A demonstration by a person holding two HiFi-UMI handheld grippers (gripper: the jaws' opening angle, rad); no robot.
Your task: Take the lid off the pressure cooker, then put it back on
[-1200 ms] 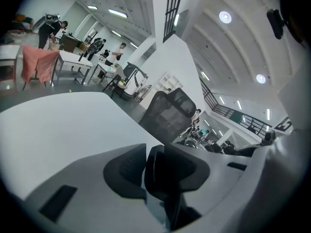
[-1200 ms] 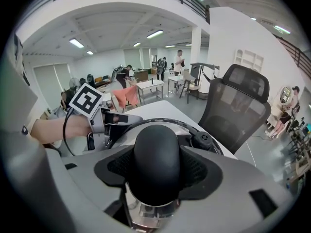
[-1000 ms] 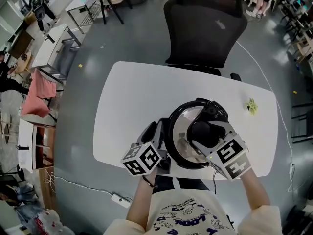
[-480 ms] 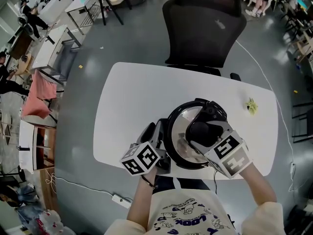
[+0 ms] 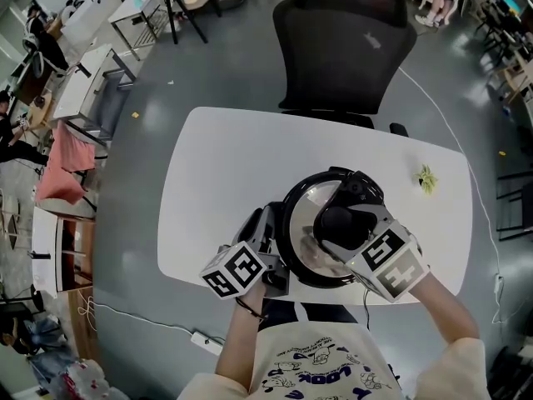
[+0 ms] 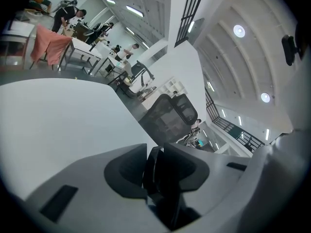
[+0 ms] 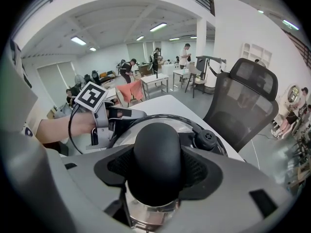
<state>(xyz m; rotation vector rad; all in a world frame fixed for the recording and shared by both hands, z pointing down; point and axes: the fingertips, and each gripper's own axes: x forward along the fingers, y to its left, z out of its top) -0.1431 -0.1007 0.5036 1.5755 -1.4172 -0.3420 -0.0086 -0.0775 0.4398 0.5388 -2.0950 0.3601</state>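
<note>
A steel pressure cooker (image 5: pixel 301 238) stands near the front edge of the white table (image 5: pixel 225 173), with its lid (image 5: pixel 310 205) on it. My right gripper (image 5: pixel 346 233) comes down from above and is shut on the lid's round black knob (image 7: pixel 157 161), which fills the gap between its jaws. My left gripper (image 5: pixel 268 233) reaches in from the left at the cooker's side. A flat black side handle (image 6: pixel 160 188) sits between its jaws, which have just been closing on it. In the right gripper view the left gripper (image 7: pixel 114 118) lies against the cooker's rim.
A black mesh office chair (image 5: pixel 346 48) stands behind the table. A small yellow-green thing (image 5: pixel 428 179) lies at the table's right edge. Desks and people are far off at the upper left. A white cable (image 5: pixel 150 319) runs over the floor below the table.
The left gripper's marker cube has rolled a little and shifted slightly left. The cooker, the lid and the right gripper stay where they were.
</note>
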